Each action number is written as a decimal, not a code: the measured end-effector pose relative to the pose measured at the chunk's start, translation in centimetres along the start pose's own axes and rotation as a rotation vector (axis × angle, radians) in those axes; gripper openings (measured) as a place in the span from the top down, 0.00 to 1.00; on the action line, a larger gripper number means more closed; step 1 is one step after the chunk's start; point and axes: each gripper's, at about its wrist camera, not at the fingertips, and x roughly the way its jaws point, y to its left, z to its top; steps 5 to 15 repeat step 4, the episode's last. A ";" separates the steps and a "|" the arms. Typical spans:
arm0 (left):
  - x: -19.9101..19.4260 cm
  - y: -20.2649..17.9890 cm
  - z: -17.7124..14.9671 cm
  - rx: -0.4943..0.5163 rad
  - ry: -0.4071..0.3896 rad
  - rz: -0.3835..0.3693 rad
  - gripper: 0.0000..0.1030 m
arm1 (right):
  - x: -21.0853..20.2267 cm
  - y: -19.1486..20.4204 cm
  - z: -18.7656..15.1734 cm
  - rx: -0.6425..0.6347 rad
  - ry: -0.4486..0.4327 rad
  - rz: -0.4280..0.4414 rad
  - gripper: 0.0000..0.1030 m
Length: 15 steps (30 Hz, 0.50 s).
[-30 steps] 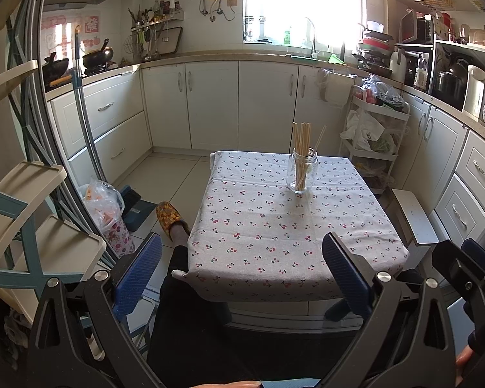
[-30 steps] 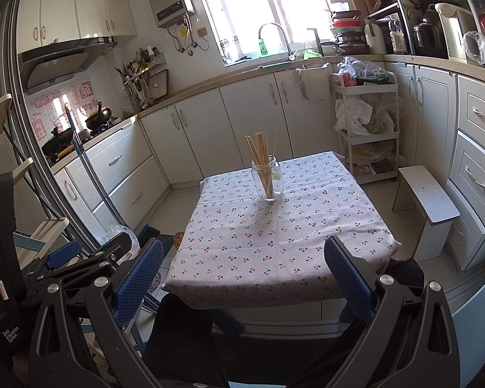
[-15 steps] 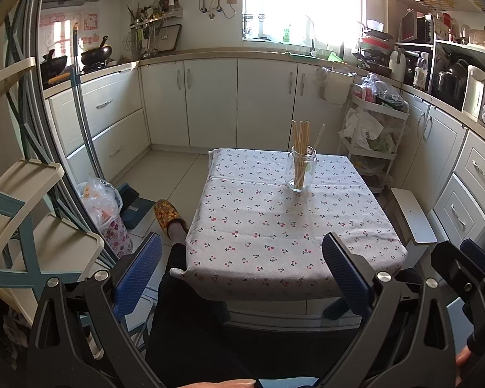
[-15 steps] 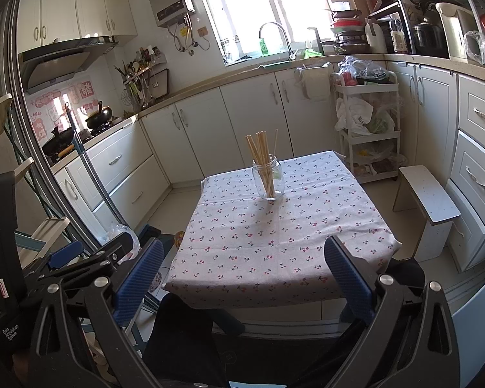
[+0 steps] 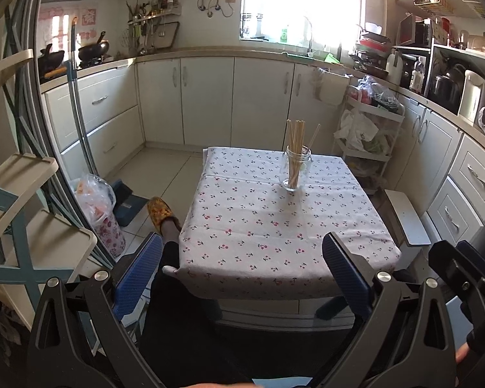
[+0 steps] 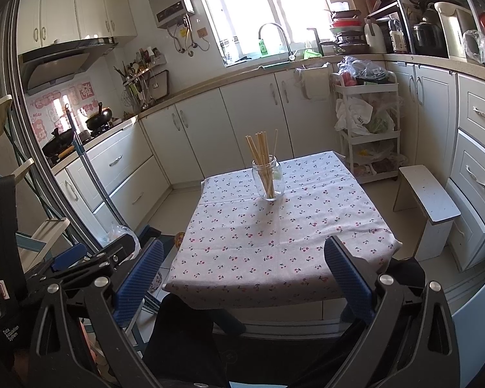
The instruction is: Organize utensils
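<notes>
A clear glass jar (image 5: 295,174) (image 6: 269,181) stands upright on the far half of a small table with a cherry-print cloth (image 5: 268,226) (image 6: 274,239). Several wooden chopsticks (image 5: 296,144) (image 6: 261,158) stick up out of it. My left gripper (image 5: 242,265) hangs open in front of the table's near edge, nothing between its blue pads. My right gripper (image 6: 244,266) is likewise open and empty, held back from the near edge. The jar is well beyond both grippers.
A person's dark-clad leg (image 5: 169,239) and yellow slipper (image 5: 158,211) are left of the table. A white stool (image 6: 428,200) stands to the right, with a storage cart (image 6: 367,123) behind it. White cabinets line the walls. A shelf rack (image 5: 22,226) is at left.
The left wrist view has tilted slightly, so the table and jar sit a little lower in frame. The right view is nearly unchanged. Both grippers stay open.
</notes>
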 end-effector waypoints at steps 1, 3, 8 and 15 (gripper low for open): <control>-0.1 0.1 0.0 0.000 -0.003 0.000 0.07 | 0.0 0.1 0.0 0.000 0.000 0.000 0.07; -0.2 0.2 0.1 0.002 -0.007 0.000 0.07 | 0.0 0.0 0.0 -0.001 0.000 0.001 0.07; -0.2 0.3 0.1 0.003 -0.006 0.000 0.07 | 0.0 0.0 0.0 -0.001 0.000 0.001 0.07; -0.2 0.3 0.1 0.003 -0.006 0.000 0.07 | 0.0 0.0 0.0 -0.001 0.000 0.001 0.07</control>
